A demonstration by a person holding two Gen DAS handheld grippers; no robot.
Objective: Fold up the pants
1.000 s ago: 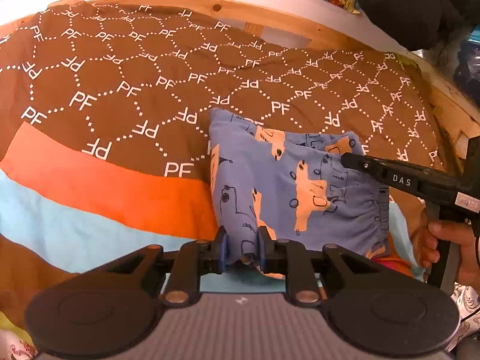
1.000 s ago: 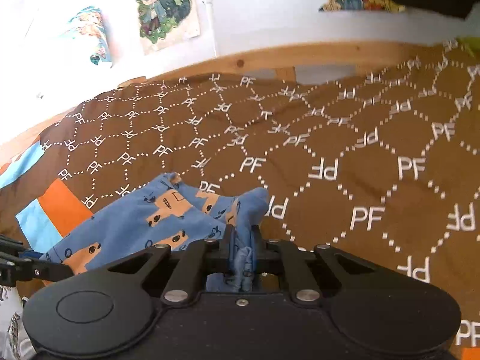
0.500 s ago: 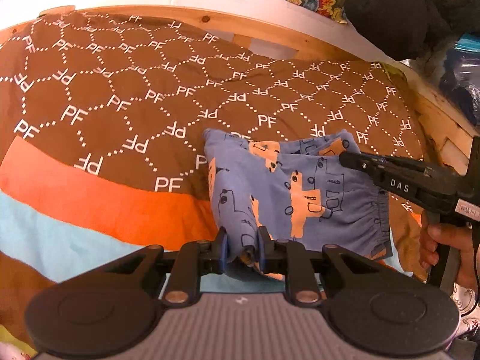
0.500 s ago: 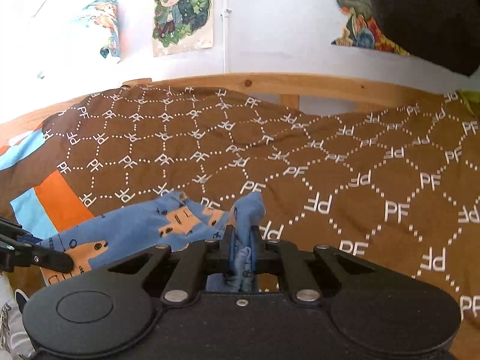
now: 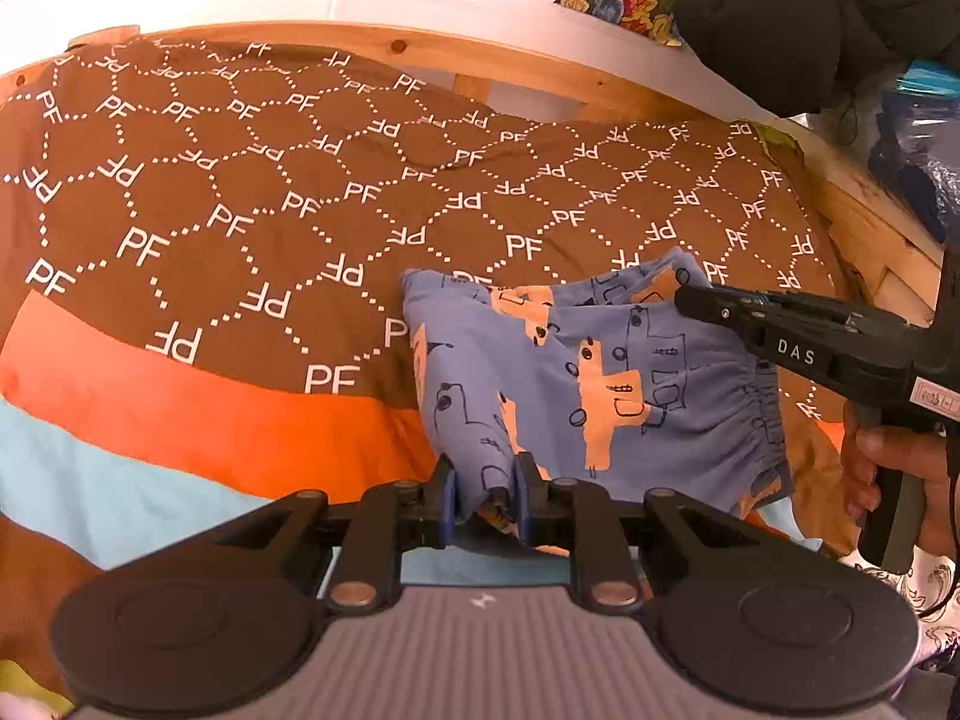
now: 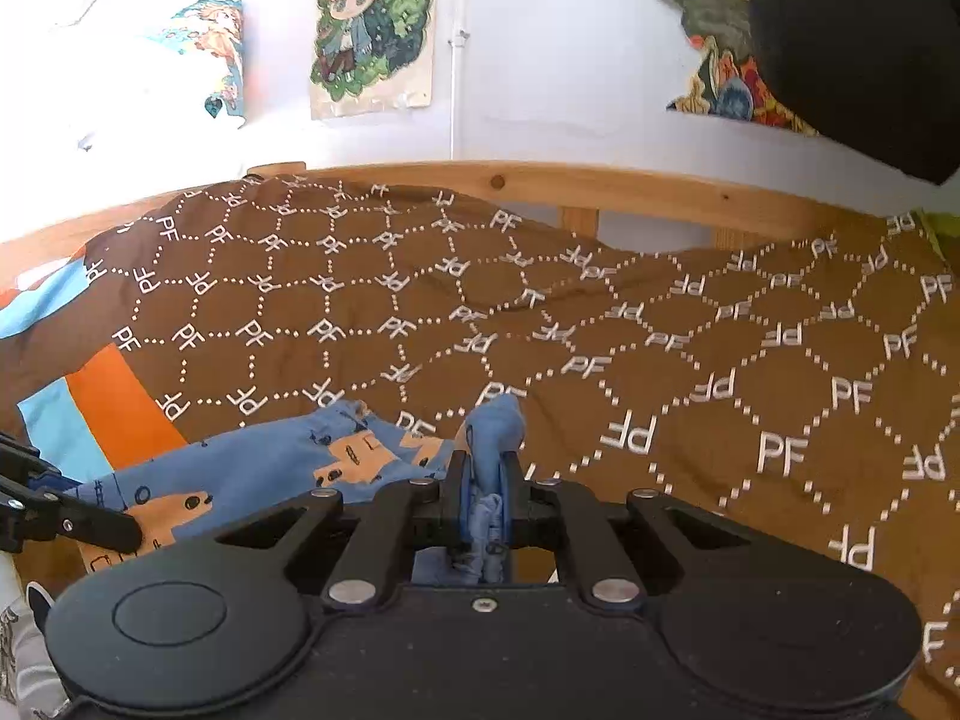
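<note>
Small blue pants (image 5: 600, 372) with orange vehicle prints lie folded on a brown patterned bedspread (image 5: 270, 210). My left gripper (image 5: 485, 489) is shut on the near edge of the pants. My right gripper (image 6: 485, 486) is shut on a bunched blue corner of the pants (image 6: 360, 462), lifted a little off the bed. In the left wrist view the right gripper (image 5: 696, 297) reaches in from the right at the far corner, held by a hand (image 5: 894, 474). The left gripper's finger (image 6: 78, 525) shows at the lower left of the right wrist view.
A wooden bed frame (image 5: 540, 72) runs along the far side and right (image 5: 870, 222). A white wall with posters (image 6: 372, 30) stands behind. A black garment (image 5: 780, 18) hangs at the upper right. Orange and light blue stripes (image 5: 180, 408) cross the bedspread's near left.
Both grippers, still holding the pants, have tilted upward, so more of the wall and headboard shows. The pants have shifted slightly toward the near edge of the bed.
</note>
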